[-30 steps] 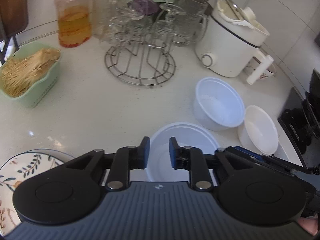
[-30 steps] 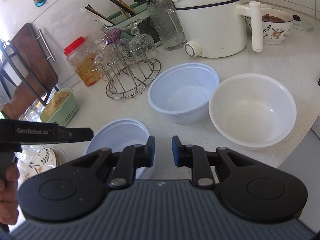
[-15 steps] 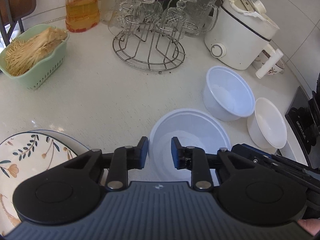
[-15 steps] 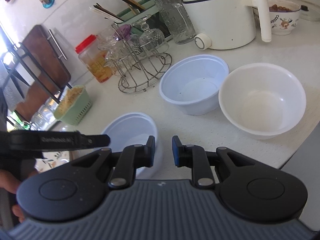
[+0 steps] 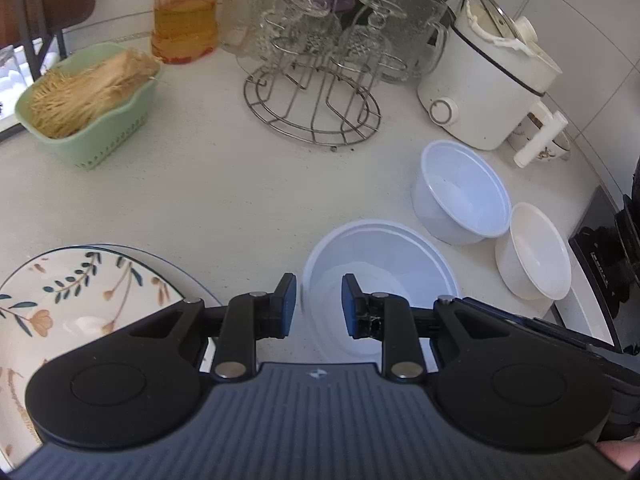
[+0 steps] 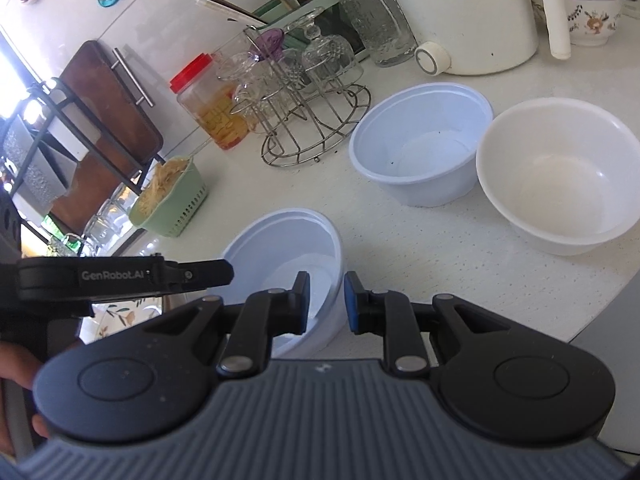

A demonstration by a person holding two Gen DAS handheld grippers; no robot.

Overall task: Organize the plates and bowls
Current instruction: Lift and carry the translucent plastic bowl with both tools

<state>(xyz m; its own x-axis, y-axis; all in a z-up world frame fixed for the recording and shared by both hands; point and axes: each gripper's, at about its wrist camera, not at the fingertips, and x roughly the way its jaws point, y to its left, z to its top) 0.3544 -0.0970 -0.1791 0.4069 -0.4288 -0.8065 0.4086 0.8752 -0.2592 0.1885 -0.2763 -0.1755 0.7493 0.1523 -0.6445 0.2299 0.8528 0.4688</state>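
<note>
We're straddling the near pale-blue plastic bowl (image 5: pixel 380 280) with both tongs. Left gripper (image 5: pixel 319 300) sits narrowly parted, empty, the bowl's left rim right ahead between its tips. Right gripper (image 6: pixel 326 300) is likewise narrowly parted and empty, with the same bowl's (image 6: pixel 288 248) right wall between its tips. The deeper blue bowl (image 6: pixel 424 148) and white bowl (image 6: pixel 556 176) lie farther ahead-right, touching, nearer our right. The floral plate (image 5: pixel 80 292) is left of the left gripper.
</note>
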